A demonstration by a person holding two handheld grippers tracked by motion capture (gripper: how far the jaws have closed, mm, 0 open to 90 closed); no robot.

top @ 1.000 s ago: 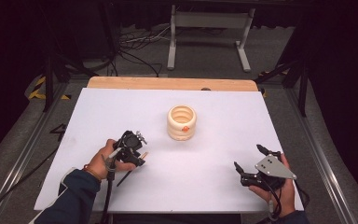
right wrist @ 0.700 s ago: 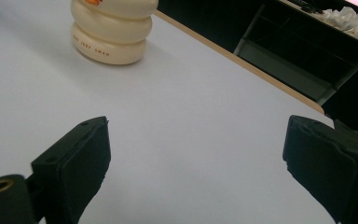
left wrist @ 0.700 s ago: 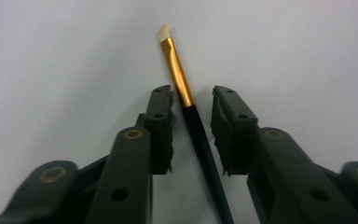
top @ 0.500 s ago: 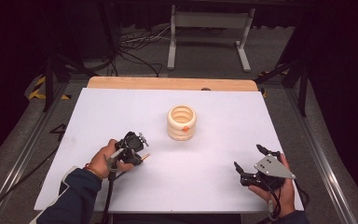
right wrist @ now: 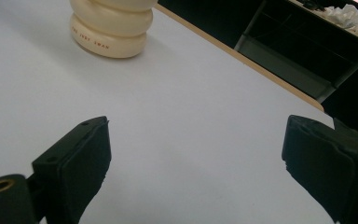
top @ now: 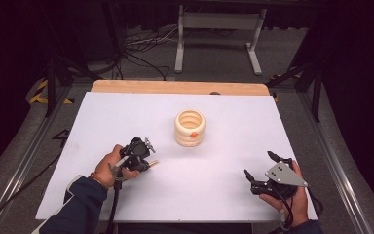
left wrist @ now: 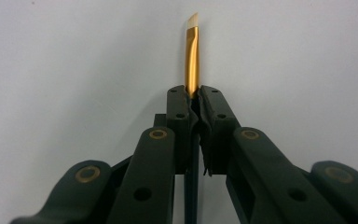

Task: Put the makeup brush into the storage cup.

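Claws first, nearest you: your left claw [top: 145, 161] is pinching a thin makeup brush [left wrist: 192, 56] with a gold metal ferrule and a pale, slanted bristle tip; its dark handle runs down between the closed jaws. The brush tip hovers low over the white counter [top: 126, 112], left of centre. Your right claw [top: 260, 168] rests at the near right corner, jaws spread wide, holding nothing. Farther back, near the middle, stands a cream ribbed holder [top: 190, 127], round, smooth and glossy, stacked like soft rings, with small orange lettering near its base.
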